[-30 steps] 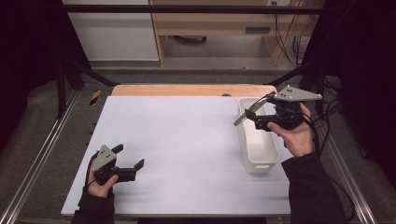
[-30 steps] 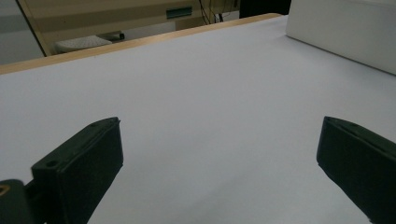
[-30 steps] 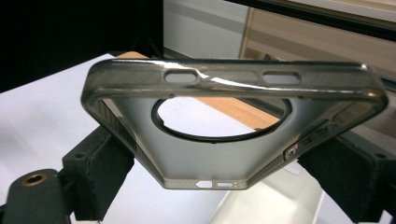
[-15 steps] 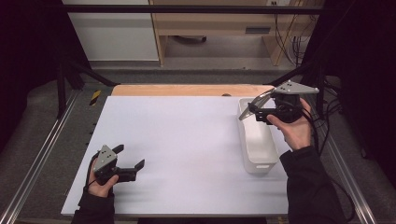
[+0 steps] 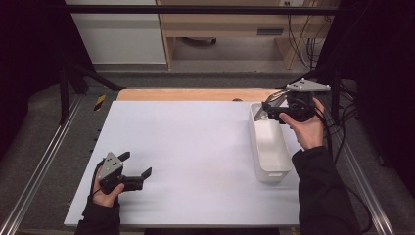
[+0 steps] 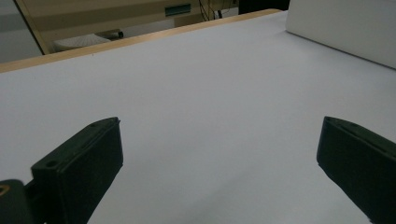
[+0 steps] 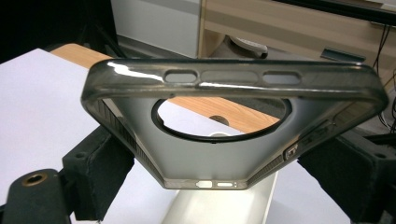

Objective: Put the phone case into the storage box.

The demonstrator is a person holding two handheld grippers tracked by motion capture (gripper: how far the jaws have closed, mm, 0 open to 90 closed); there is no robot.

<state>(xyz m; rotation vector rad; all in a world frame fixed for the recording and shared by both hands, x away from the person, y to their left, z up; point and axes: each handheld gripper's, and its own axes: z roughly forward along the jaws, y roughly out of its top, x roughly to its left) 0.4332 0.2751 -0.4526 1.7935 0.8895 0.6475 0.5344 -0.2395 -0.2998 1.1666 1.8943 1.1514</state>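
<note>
right gripper [image 5: 268, 111] clamps phone case [image 7: 233, 126] — long axis along jaws | left gripper [image 5: 134, 169] — jaws apart

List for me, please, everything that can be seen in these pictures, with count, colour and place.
phone case: one, smoky clear with a round cut-out, clamped between the right gripper's jaws above the bin's far end.
bin: one, white, oblong, on the sheet's right side.
sheet: one, white, covering the table.
table: one, wooden edge showing at the far side.
shelf unit: one, light wood, on the floor beyond the table.
right gripper: one, black, held up over the bin.
left gripper: one, black, jaws wide apart, near-left corner of the sheet.
</note>
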